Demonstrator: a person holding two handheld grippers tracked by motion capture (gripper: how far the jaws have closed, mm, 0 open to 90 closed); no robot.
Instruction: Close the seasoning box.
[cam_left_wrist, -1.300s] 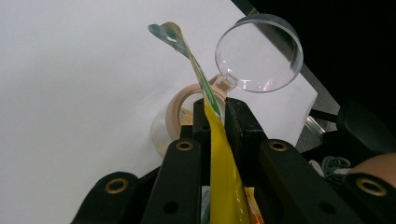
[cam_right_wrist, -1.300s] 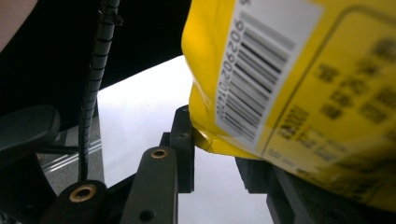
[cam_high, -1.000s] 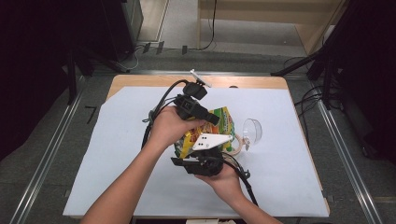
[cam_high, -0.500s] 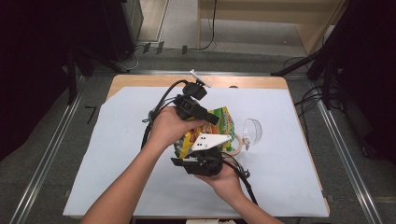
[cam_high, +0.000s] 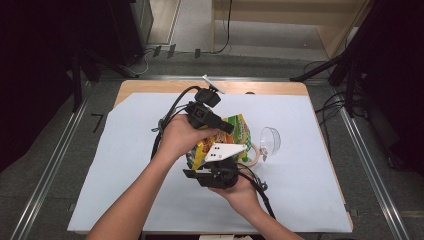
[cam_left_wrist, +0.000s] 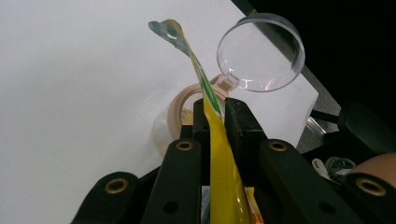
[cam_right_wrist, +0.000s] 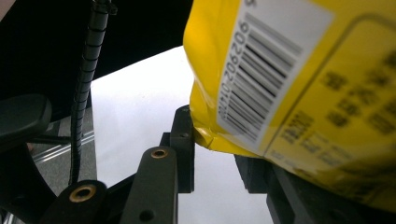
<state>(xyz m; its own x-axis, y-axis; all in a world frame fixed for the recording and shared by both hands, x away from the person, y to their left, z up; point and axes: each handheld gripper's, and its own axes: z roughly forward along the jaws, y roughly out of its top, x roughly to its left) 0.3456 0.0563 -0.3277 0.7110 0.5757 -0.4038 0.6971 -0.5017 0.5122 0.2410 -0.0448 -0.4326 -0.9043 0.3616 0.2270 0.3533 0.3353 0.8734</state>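
A yellow and green snack bag (cam_high: 239, 134) hangs over the white sheet, held between both hands. My left gripper (cam_high: 227, 127) comes in from the left, its jaws pinched on the bag's thin upper edge (cam_left_wrist: 211, 100). My right gripper (cam_high: 220, 161) reaches up from below under its grey plate, and the bag's lower corner (cam_right_wrist: 205, 133) with the barcode sits between its jaws. In the left gripper view, under the bag's top edge, a small clear jar with a beige rim (cam_left_wrist: 182, 100) stands with its round clear lid (cam_left_wrist: 259, 51) swung open.
The white sheet (cam_high: 125, 165) covers most of the wooden table (cam_high: 150, 86). The jar (cam_high: 254, 152) and its lid (cam_high: 270, 140) sit just right of the bag. A small white object (cam_high: 212, 83) lies at the back edge. Cables trail from both grippers.
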